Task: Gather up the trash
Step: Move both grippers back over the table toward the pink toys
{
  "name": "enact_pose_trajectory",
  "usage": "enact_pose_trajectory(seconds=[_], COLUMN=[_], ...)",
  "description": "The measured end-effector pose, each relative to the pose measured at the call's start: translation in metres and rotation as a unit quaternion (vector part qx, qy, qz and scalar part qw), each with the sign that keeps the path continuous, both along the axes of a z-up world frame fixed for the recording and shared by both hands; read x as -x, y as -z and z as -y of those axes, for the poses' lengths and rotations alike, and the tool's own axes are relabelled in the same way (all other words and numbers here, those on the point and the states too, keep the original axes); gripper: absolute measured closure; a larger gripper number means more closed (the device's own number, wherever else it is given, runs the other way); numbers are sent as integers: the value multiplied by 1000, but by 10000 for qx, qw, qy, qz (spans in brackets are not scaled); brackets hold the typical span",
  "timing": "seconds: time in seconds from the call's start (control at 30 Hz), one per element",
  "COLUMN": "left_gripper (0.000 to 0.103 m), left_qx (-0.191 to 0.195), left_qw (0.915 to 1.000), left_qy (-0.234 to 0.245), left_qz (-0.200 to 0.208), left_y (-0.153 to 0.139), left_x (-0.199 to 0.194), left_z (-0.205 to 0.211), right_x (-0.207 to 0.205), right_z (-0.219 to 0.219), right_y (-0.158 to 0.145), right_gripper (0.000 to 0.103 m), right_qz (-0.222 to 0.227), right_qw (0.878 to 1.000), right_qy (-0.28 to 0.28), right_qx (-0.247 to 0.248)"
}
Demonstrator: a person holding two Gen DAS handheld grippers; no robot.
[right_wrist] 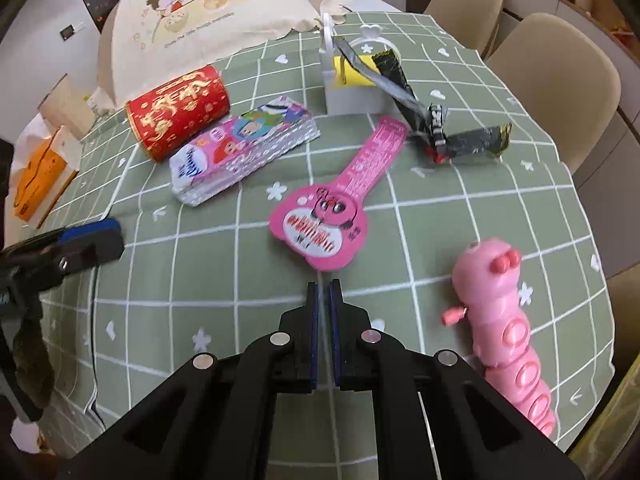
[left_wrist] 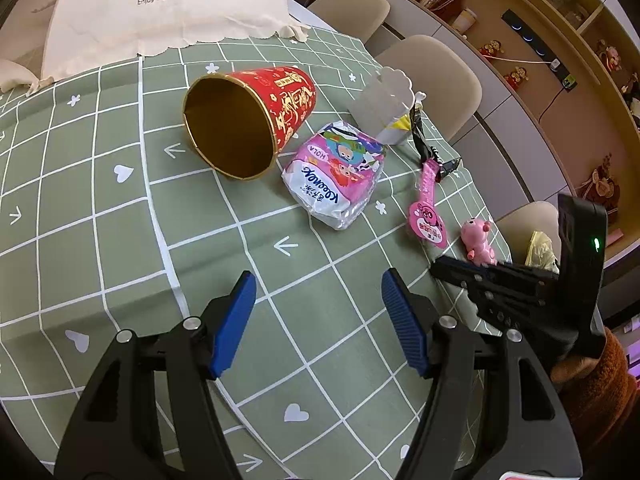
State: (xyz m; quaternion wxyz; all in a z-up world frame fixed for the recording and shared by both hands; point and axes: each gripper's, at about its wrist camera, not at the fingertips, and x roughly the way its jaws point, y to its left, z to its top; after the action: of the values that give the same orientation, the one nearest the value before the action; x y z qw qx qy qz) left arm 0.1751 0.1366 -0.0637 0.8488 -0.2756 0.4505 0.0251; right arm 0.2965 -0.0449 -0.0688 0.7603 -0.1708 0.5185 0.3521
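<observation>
A pink guitar-shaped wrapper (right_wrist: 332, 204) lies flat on the green checked tablecloth (right_wrist: 240, 320); it also shows in the left wrist view (left_wrist: 428, 208). A dark crumpled wrapper (right_wrist: 452, 140) lies beyond it beside a small white bin (right_wrist: 348, 92). A red and gold cup (left_wrist: 248, 120) lies on its side, mouth toward my left gripper. My left gripper (left_wrist: 318, 292) is open and empty above the cloth, short of the cup. My right gripper (right_wrist: 324, 286) is shut and empty, just short of the pink wrapper's round end.
A Kleenex tissue pack (left_wrist: 340, 176) lies right of the cup. A pink toy caterpillar (right_wrist: 504, 320) lies near the table's right edge. A cream food cover (left_wrist: 168, 4) stands at the back. Beige chairs (right_wrist: 556, 80) line the far side. An orange box (right_wrist: 36, 176) sits at left.
</observation>
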Motion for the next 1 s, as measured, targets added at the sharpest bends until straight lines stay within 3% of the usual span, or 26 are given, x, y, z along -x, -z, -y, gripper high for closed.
enact_pose_trajectory(seconds=[0.17,0.23,0.27,0.33,0.37,0.4,0.43,0.57,0.63,0.7,0.77,0.9,1.0], left_gripper=[41,41,41,41,41,41,41,34,34,32,31,27,27], left_qx=[43,43,40,28,26,24,20,94,152,139,30,-210,-167], left_qw=[10000,10000,10000,10000,10000,10000,10000,9999,9998,9998,9999,9996,9996], left_qy=[-49,-32,-25,-5,-1,-6,-16,-98,-117,-77,3,169,191], left_qz=[32,54,58,65,68,71,74,77,54,75,98,117,77], left_y=[-2,-4,-5,-8,-8,-9,-10,-12,-12,-15,-19,-23,-20], left_x=[-1,-1,-1,0,0,1,1,0,-3,-7,-13,-27,-34], left_z=[0,2,3,5,5,6,6,6,8,11,16,21,19], right_x=[29,30,26,4,-10,-16,-19,-21,-29,-47,-75,-110,-128], right_z=[7,8,8,19,33,41,46,50,40,30,25,9,-18], right_y=[1,1,0,0,-1,-5,-16,-61,-70,-65,-56,-55,-33], right_gripper=[95,95,95,95,95,95,95,95,95,95,95,95,95], right_qz=[511,460,266,-751,-1411,-1542,-1391,-29,767,1205,1008,922,523], right_qw=[9982,9983,9990,9971,9871,9825,9829,9930,9956,9923,9933,9934,9909], right_qy=[-237,-223,-240,18,423,586,659,273,52,54,116,-600,-1231], right_qx=[218,282,284,-116,-630,-869,-1015,-1149,-527,284,548,-319,-164])
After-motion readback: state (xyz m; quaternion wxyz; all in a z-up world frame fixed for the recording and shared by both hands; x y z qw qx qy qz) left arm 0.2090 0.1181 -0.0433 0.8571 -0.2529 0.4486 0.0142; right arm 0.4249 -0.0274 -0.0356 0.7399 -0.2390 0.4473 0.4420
